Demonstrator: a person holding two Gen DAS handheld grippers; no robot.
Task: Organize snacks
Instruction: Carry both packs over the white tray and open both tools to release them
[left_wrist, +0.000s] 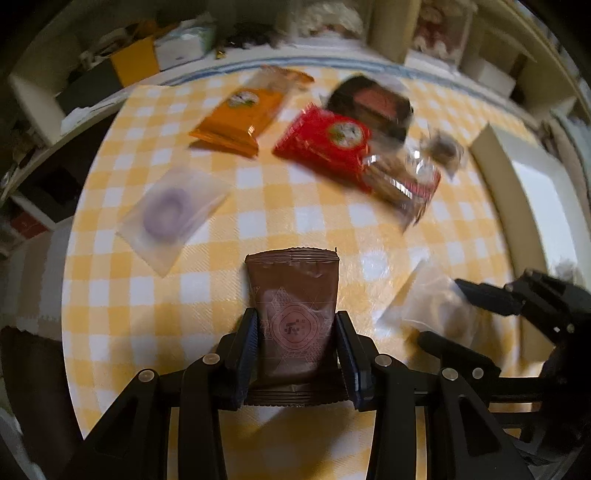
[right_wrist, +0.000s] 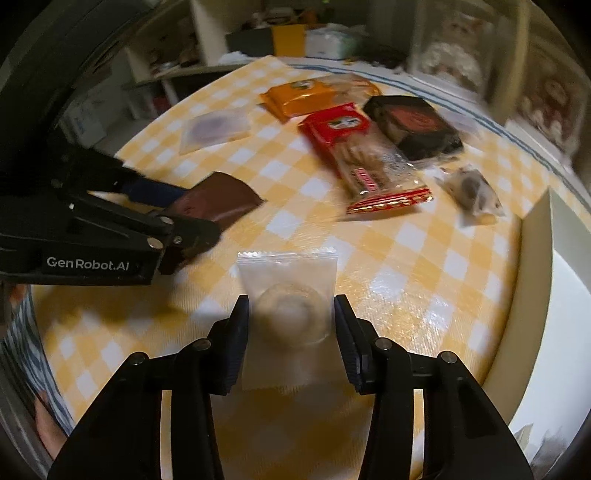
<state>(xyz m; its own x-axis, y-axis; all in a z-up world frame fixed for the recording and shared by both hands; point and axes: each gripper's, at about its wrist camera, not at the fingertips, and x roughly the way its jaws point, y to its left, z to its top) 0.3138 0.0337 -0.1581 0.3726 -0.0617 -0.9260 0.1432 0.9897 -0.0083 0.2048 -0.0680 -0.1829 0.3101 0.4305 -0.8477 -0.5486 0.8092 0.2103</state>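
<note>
My left gripper (left_wrist: 295, 332) is shut on a brown snack packet (left_wrist: 295, 306), held above the yellow checked table (left_wrist: 258, 192); the packet also shows in the right wrist view (right_wrist: 218, 203). My right gripper (right_wrist: 291, 317) is shut on a clear packet with a pale round pastry (right_wrist: 288, 295), which shows at the right of the left wrist view (left_wrist: 432, 302). On the table lie an orange packet (left_wrist: 236, 114), a red biscuit packet (left_wrist: 332, 144), a dark boxed snack (left_wrist: 373, 103), a clear packet with a purple round (left_wrist: 170, 214) and a small clear packet with a dark sweet (right_wrist: 472, 192).
A white open box (right_wrist: 535, 258) stands at the table's right edge. Shelves with boxes and clutter (left_wrist: 140, 62) run behind the table. The left gripper's body (right_wrist: 92, 229) is at the left of the right wrist view.
</note>
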